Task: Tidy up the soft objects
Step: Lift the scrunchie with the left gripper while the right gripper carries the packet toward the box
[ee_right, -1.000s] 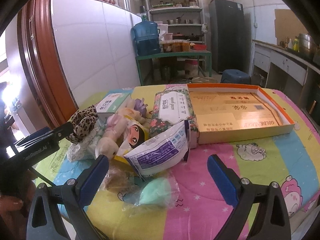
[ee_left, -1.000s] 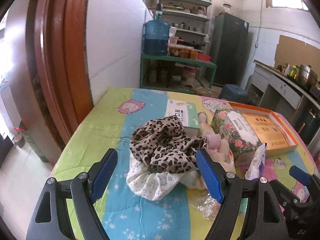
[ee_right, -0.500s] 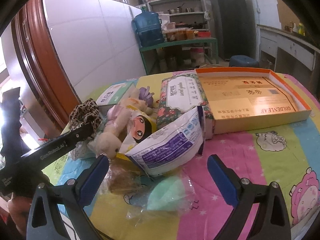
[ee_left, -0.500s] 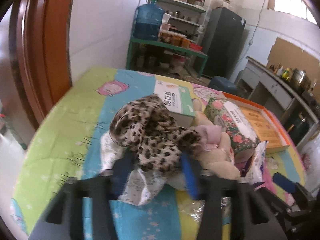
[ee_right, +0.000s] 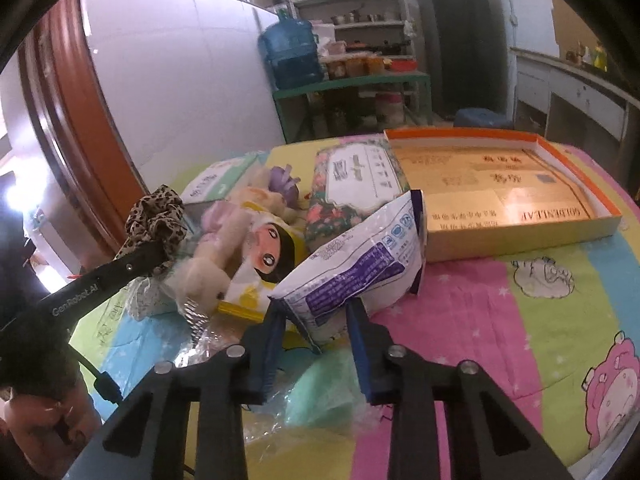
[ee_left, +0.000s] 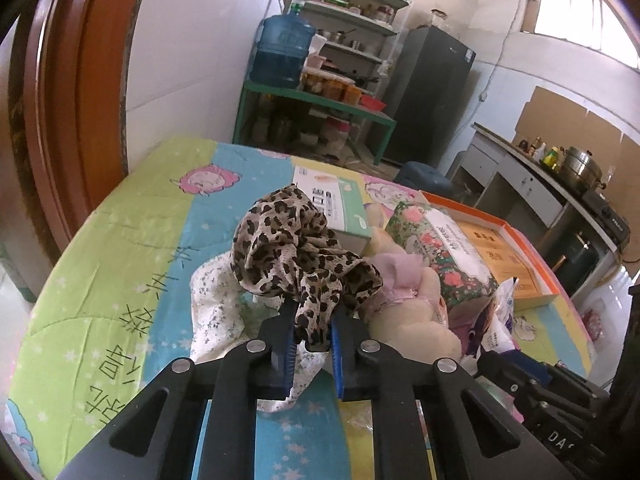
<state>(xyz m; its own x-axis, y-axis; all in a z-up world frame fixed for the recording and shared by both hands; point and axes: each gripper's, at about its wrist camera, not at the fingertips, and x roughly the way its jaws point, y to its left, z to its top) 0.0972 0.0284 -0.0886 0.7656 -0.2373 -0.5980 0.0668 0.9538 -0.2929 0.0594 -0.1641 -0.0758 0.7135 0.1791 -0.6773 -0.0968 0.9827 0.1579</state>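
Observation:
My left gripper [ee_left: 314,320] is shut on a leopard-print cloth [ee_left: 288,248], which bunches above its fingertips; the same gripper and cloth [ee_right: 156,216] show at the left of the right wrist view. Under the cloth lies a white flowered cloth [ee_left: 216,304]. My right gripper [ee_right: 314,316] is closing its jaws, and both pads touch the lower corner of a white-and-purple packet [ee_right: 360,256]. Beside the packet lie a beige plush toy [ee_right: 208,268], a yellow pack with a doll's face [ee_right: 272,248] and a floral tissue pack [ee_right: 356,176].
An open orange-rimmed box [ee_right: 576,168] lies at the right. A mint-green item in clear plastic [ee_right: 320,396] sits under my right fingers. A green-and-white carton [ee_left: 336,204] is behind the pile. Beyond the striped bedspread [ee_left: 140,240] are a wooden door frame [ee_left: 72,100] and a green shelf [ee_left: 312,100].
The left jaws went from wide open to closed on the leopard cloth. The right jaws stayed wide, then narrowed onto the packet. Both grippers dipped closer to the pile.

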